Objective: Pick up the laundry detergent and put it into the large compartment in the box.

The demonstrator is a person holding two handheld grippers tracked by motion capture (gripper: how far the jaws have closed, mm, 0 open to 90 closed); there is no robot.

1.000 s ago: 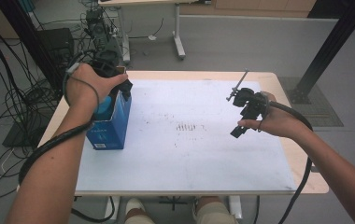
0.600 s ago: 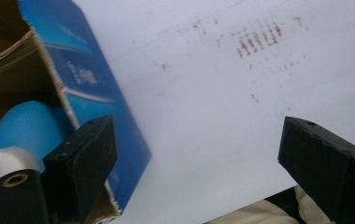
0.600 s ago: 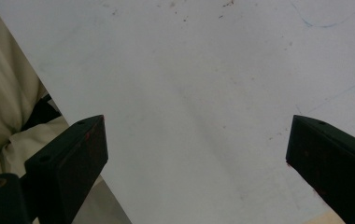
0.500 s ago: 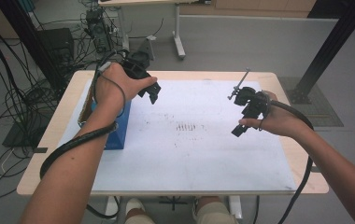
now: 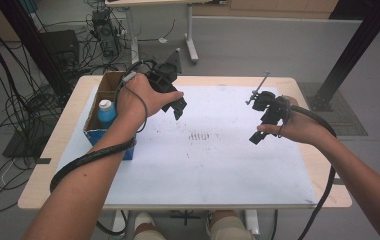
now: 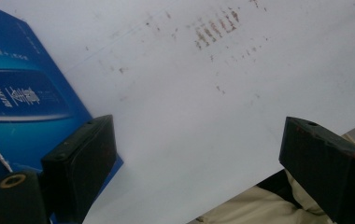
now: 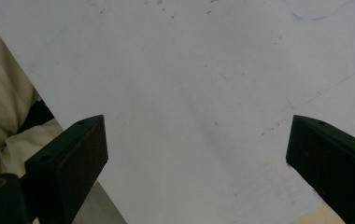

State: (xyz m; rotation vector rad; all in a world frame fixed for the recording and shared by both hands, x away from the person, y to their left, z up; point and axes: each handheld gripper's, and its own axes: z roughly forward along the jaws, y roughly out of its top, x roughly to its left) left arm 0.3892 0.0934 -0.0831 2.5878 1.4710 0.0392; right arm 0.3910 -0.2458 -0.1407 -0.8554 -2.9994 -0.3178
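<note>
In the high view the blue box (image 5: 109,131) stands open-topped at the table's (image 5: 218,192) nine o'clock edge, a blue bottle with a white cap (image 5: 106,112) upright inside it. The left tongs (image 5: 177,106) hang just off the box toward three o'clock, jaws wide and empty, having just been opening; the trailing cable (image 5: 90,159) loops close by the box wall and could, I judge, snag and tip it. The right tongs (image 5: 259,136) hover well apart at three o'clock, spread and holding nothing. In the left gripper view the box (image 6: 21,98) sits at nine o'clock behind the near jaw, so a careless swing might knock it. In the right gripper view the gaping jaws frame bare white table (image 7: 189,93).
</note>
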